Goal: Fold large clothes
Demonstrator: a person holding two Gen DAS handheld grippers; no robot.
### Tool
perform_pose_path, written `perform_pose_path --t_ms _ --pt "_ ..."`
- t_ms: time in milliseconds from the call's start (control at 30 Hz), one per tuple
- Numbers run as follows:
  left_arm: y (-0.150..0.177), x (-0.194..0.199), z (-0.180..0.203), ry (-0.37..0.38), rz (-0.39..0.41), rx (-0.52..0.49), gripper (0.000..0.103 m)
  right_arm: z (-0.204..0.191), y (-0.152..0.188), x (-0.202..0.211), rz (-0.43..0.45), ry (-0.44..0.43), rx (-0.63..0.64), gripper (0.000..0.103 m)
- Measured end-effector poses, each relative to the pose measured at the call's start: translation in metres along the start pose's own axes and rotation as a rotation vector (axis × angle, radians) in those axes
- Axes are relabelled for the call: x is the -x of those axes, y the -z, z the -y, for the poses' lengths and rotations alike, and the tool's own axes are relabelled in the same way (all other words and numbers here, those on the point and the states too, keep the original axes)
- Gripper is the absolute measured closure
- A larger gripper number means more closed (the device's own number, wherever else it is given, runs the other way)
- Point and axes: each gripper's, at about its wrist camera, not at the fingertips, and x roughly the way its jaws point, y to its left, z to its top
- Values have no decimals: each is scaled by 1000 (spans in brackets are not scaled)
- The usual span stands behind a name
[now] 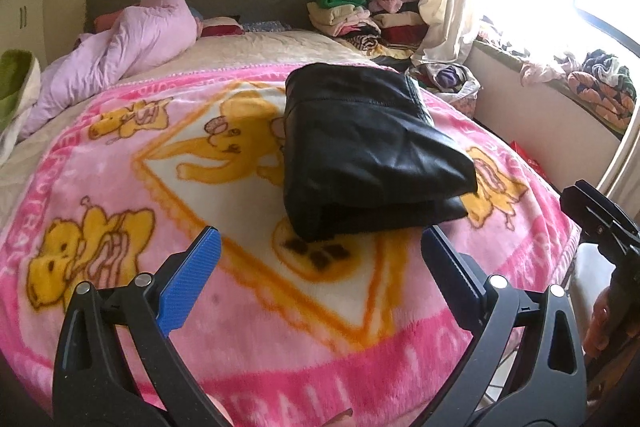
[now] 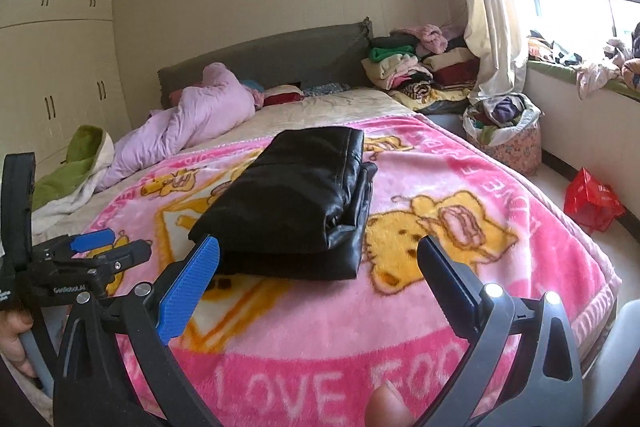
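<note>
From the left wrist, the left gripper (image 1: 320,247) gapes wide and holds nothing, poised just short of the folded black garment (image 1: 368,151) that lies on the pink blanket (image 1: 248,347). From the right wrist, the right gripper (image 2: 320,259) is likewise spread wide and unladen, the garment resting on the blanket just ahead of its fingertips.

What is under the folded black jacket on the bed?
The black jacket lies on a pink cartoon blanket. The print directly beneath it is covered.
</note>
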Motion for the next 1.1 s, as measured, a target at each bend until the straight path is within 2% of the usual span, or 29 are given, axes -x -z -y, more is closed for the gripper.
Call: perform_pose_path --t_ms 167,300,567,1100 --pt "14 -4 -8 12 -25 33 9 -3 15 3 -20 -18 -12 4" --pt "24 -9 -12 2 -43 53 9 -8 28 5 -16 15 10 4" --pt "38 -18 -4 -17 -64 10 9 -9 52 -16 -114 51 0 4" --pt "40 -21 -6 -45 -78 17 9 -5 53 -18 -120 51 -6 4"
